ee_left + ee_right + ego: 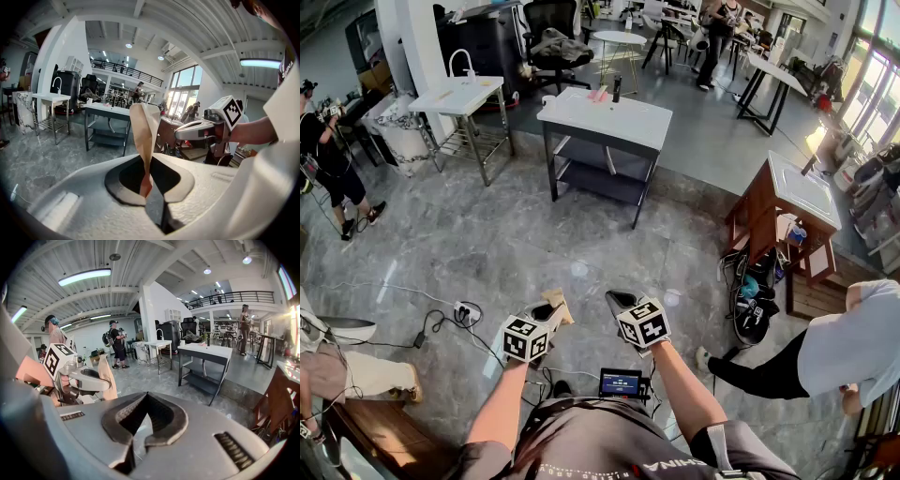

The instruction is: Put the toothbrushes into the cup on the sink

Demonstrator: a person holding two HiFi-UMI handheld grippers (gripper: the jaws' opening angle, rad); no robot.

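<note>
Cup [617, 89] upright on sink [630, 129] (far off); left gripper [147, 187] pinches tan paper [143, 126], right gripper [136, 430] closed, empty.

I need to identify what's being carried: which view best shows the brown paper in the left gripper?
The left gripper view: the brown paper stands close up, pinched between the jaws, its fold plain. The head view shows only a small tan tip; the right gripper view shows it small, from the side.

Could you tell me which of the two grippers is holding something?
The left gripper, shut on a tan paper piece; the right gripper is shut and empty.
</note>
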